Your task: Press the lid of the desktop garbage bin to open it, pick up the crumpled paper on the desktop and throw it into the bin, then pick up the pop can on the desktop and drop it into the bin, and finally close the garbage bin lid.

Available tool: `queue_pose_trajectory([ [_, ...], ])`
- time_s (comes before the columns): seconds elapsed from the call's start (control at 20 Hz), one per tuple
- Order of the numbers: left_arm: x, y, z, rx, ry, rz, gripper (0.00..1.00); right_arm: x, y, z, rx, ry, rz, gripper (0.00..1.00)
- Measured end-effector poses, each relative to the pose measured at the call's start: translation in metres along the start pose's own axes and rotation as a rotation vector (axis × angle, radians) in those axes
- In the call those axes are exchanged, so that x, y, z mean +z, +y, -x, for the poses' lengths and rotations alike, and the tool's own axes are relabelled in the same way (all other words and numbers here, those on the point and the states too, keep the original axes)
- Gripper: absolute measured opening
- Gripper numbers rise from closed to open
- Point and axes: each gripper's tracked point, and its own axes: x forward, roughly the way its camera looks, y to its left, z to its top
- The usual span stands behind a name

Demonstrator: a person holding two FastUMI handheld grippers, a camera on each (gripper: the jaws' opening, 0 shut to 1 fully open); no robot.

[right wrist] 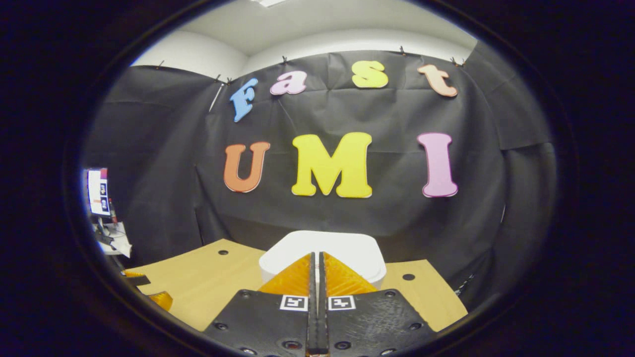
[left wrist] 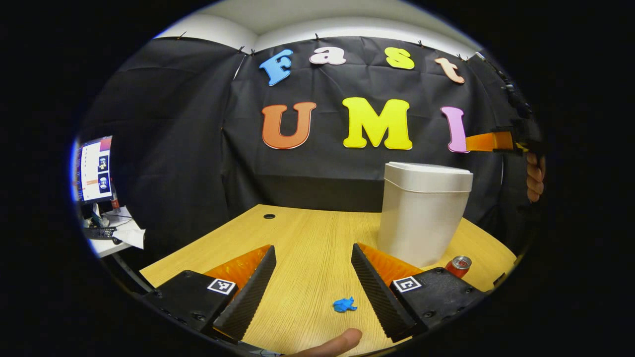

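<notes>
The right gripper (right wrist: 316, 260) is hovering pressed together just above the closed bin lid (right wrist: 347, 248). The left gripper (left wrist: 313, 263) is spreading wide over the bench (left wrist: 297, 233), crumpled paper (left wrist: 344, 304) between its fingers, pop can (left wrist: 459, 265) and bin (left wrist: 421, 213) at its right.

1. The garbage bin (left wrist: 422, 213) stands on the desk (left wrist: 297, 238), toward its right rear.
2. The pop can (left wrist: 459, 266) stands just right of the bin's base.
3. The crumpled paper (left wrist: 344, 304) lies before the bin, nearer the front.
</notes>
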Motion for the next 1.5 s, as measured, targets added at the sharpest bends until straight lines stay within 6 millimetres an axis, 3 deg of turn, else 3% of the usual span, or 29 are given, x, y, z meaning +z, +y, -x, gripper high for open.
queue_pose_trajectory([
  [0.2, 0.000, 0.010, -0.003, 0.024, 0.012, 0.043, 0.99, -0.017, -0.015, -0.043, -0.060, 0.134, -0.008, 0.00],
  [0.3, 0.002, 0.009, -0.002, 0.020, 0.007, 0.049, 0.99, -0.028, -0.014, -0.052, -0.052, 0.177, -0.037, 0.00],
  [0.5, -0.002, 0.003, -0.003, 0.010, 0.010, 0.017, 0.99, -0.030, -0.015, -0.059, -0.032, 0.222, -0.053, 0.01],
  [0.65, -0.004, -0.003, -0.003, -0.001, 0.014, 0.003, 0.99, -0.035, -0.015, -0.055, -0.021, 0.259, -0.071, 0.01],
  [0.8, -0.005, -0.009, -0.004, -0.008, 0.017, -0.010, 0.99, -0.035, -0.016, -0.051, -0.086, 0.235, 0.068, 0.01],
  [1.1, -0.007, -0.015, -0.003, -0.016, 0.013, -0.041, 0.99, -0.003, -0.004, -0.022, -0.134, 0.090, 0.142, 0.00],
  [1.3, -0.013, -0.016, -0.006, -0.020, 0.041, -0.032, 0.99, -0.001, 0.007, -0.005, -0.074, 0.064, 0.072, 0.00],
  [1.45, -0.016, -0.022, -0.008, -0.042, 0.045, -0.026, 0.99, 0.001, 0.000, 0.009, -0.063, 0.030, 0.051, 0.01],
  [1.5, -0.017, -0.021, -0.008, -0.044, 0.050, -0.029, 0.99, 0.001, -0.004, 0.014, -0.066, 0.019, 0.044, 0.09],
])
